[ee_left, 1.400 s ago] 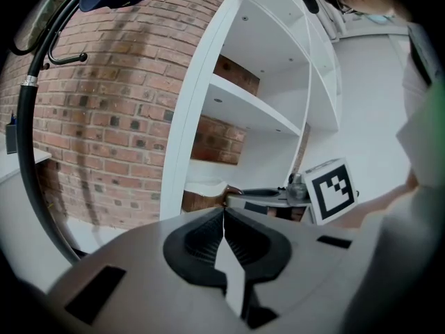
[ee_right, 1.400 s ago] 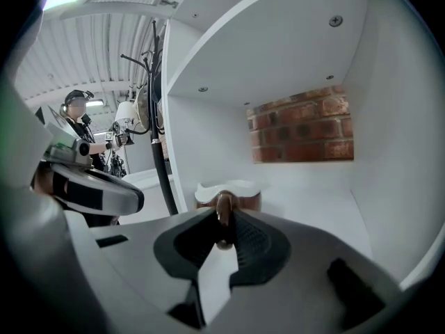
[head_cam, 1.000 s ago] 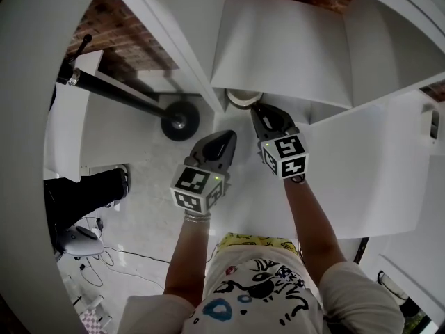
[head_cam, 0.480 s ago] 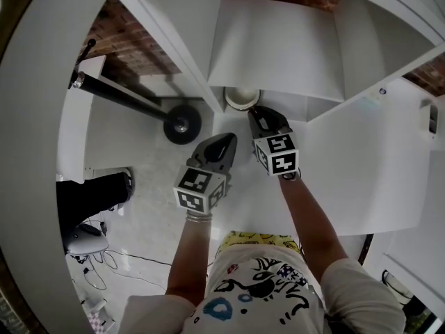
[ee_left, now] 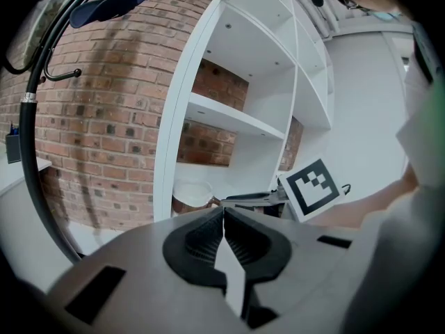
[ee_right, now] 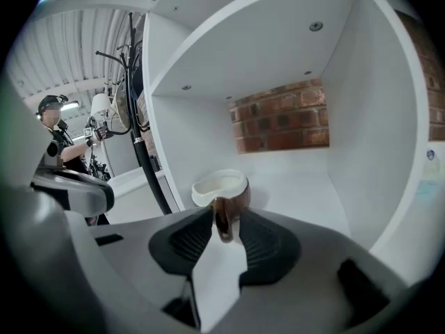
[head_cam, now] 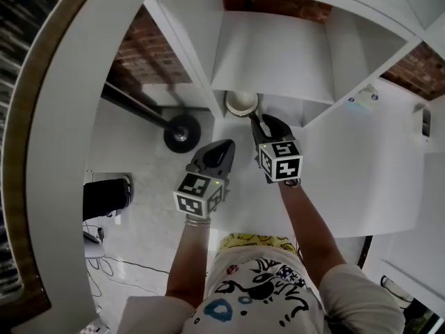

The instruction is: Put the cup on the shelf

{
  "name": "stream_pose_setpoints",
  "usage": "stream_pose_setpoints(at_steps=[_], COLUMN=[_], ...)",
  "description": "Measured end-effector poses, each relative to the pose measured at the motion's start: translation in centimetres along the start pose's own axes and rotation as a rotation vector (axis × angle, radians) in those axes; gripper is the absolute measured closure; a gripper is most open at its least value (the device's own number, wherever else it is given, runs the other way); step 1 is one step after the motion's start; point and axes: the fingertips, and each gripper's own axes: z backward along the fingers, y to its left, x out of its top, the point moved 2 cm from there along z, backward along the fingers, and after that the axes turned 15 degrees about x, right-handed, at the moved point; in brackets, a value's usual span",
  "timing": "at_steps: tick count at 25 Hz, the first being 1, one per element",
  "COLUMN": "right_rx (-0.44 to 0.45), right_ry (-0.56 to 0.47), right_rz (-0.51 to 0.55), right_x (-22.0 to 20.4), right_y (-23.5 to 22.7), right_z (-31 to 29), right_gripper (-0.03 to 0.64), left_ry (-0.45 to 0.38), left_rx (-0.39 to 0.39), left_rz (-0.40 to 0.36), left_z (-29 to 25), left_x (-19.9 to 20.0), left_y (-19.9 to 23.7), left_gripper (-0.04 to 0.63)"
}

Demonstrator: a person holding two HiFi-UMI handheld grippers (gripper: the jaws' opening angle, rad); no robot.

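Jaws of the right gripper (ee_right: 224, 218) are pinched narrow on the brown handle of the cup (ee_right: 221, 186), at lower centre of the right gripper view. The cup's cream rim shows just beyond the fingertips. In the head view the left gripper (head_cam: 221, 148) hangs below and left of the right one, outside the shelf (head_cam: 278, 54). Its jaws are pressed together with nothing between them.

Farther in, the cup is inside a white compartment of the shelf, near its front left corner, with the brick back wall (ee_right: 278, 117) well behind it. Whether the base already touches the board I cannot tell.

This looks like the placing step, nearly done. The next move calls for settling the cup flat on the board, then parting the jaws and drawing straight back so the handle is not dragged along.
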Motion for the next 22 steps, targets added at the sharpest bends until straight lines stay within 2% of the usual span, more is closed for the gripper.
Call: stream_pose_setpoints(at_steps=[10,16,22], right_rx=[0.054,0.074,0.08], right_ry=[-0.017,-0.072,-0.121], right_rz=[0.066,0.002,-0.048], right_x=[0.2,1.1,1.5], right_y=[4.0,5.0,4.8], right_z=[5.6,10.4,14.6], right_gripper=[0.508,0.552,0.568], left_ry=[-0.018,-0.011,-0.019], left_rx=[-0.066,-0.139,-0.183], left_rz=[-0.006,-0.003,0.012], left_z=[0.6,1.5,3.8], left_x=[-0.2,-0.6,-0.1], left_y=[-2.5,-5.4,-7.5], left_gripper=[0.577,0.577,0.578])
